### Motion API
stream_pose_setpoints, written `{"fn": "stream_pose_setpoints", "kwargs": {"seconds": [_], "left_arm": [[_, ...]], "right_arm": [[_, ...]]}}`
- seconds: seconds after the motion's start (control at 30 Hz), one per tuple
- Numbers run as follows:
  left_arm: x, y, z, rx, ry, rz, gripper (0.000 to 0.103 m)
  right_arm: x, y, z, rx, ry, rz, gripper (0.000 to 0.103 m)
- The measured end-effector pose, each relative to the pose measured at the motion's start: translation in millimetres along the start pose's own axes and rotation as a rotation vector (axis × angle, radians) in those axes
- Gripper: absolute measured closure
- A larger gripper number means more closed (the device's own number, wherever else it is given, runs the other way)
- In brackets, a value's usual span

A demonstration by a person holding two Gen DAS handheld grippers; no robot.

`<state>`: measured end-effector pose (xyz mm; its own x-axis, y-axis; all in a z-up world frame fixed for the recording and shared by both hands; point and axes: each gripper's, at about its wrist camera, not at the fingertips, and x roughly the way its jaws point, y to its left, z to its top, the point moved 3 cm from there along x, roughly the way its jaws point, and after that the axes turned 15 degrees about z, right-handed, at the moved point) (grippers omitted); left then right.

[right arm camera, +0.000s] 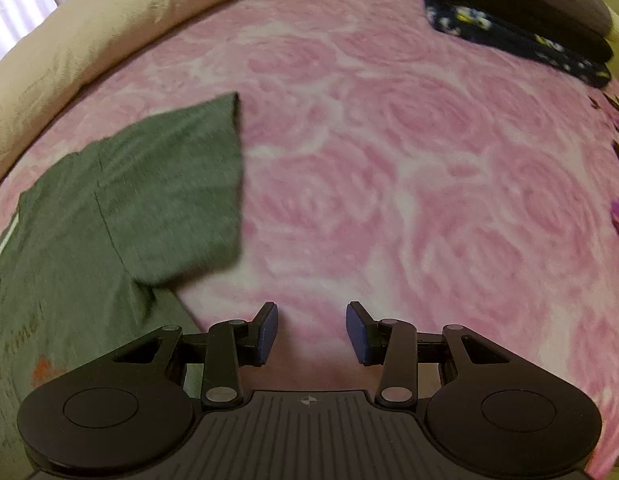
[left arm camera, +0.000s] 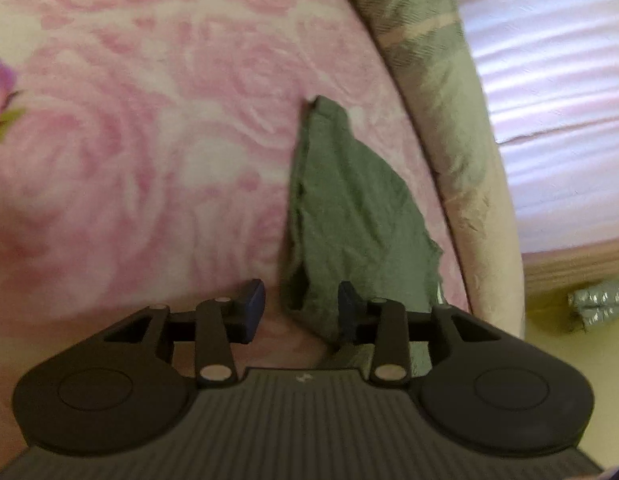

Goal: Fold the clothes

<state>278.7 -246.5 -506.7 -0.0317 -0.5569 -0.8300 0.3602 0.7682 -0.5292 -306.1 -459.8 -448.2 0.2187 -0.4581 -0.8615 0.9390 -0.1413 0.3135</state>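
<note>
The green T-shirt (right arm camera: 121,200) lies on the pink rose blanket (right arm camera: 389,160); its sleeve (left arm camera: 341,208) runs lengthwise ahead of the left gripper (left arm camera: 301,308), jaws apart, gripping nothing; the right gripper (right arm camera: 311,330), equally open and empty, has the shirt to its left.

Lettering on the green T-shirt

In the right wrist view the green T-shirt (right arm camera: 109,216) carries faint print near its lower left, where "time" can just be made out; the remaining marks are too blurred to read.
</note>
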Motion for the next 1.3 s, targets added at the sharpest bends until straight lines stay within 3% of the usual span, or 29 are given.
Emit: {"fn": "stream_pose_setpoints", "kwargs": {"seconds": [0.03,0.07,0.33,0.43,0.47,0.53,0.67,0.77,0.87,1.0,1.07,1.17,1.3], "left_arm": [[1.2,-2.2,0.1,0.026,0.002,-0.008,0.099],[1.3,-5.7,0.9,0.071,0.004,-0.007,0.103],[-9.2,-18.0,1.1,0.481,-0.158,0.221,0.102],[-22.0,-23.2,-7.0,0.538,-0.192,0.266,0.102],[-30.5,-23.0,-12.9,0.538,-0.198,0.257,0.096],[-47.5,-21.4,-29.6,0.531,-0.184,0.216,0.096],[-79.6,-9.5,-97.3,0.511,-0.032,0.083,0.095],[-99.7,16.3,-154.2,0.569,0.042,0.185,0.095],[-133.0,45.8,-191.4,0.544,0.056,0.271,0.095],[-160.1,63.2,-200.6,0.436,0.034,0.279,0.087],[-172.6,70.8,-203.2,0.379,0.021,0.278,0.069],[-191.4,82.3,-207.1,0.294,0.002,0.276,0.057],[-199.2,96.5,-214.6,0.205,0.010,0.255,0.055]], "right_arm": [[-3.1,-2.9,-3.5,0.000,0.002,0.000,0.061],[-5.7,-6.1,-7.1,-0.001,0.004,0.002,0.061],[-25.2,-38.6,-31.9,-0.034,0.047,0.001,0.061],[-33.4,-46.6,-38.8,-0.099,0.053,0.013,0.061],[-37.5,-48.0,-41.1,-0.128,0.049,0.026,0.061],[-51.2,-45.5,-47.1,-0.210,0.023,0.096,0.061],[-64.4,-44.6,-75.6,-0.314,0.100,0.301,0.061],[-63.2,-58.0,-107.0,-0.375,0.225,0.343,0.062],[-78.0,-81.4,-129.3,-0.442,0.260,0.354,0.062],[-100.8,-124.2,-138.5,-0.332,0.343,0.372,0.062],[-110.3,-142.4,-133.8,-0.210,0.356,0.440,0.061],[-112.7,-158.1,-129.2,-0.030,0.364,0.549,0.061],[-96.5,-161.4,-132.0,0.071,0.369,0.577,0.061]]}}
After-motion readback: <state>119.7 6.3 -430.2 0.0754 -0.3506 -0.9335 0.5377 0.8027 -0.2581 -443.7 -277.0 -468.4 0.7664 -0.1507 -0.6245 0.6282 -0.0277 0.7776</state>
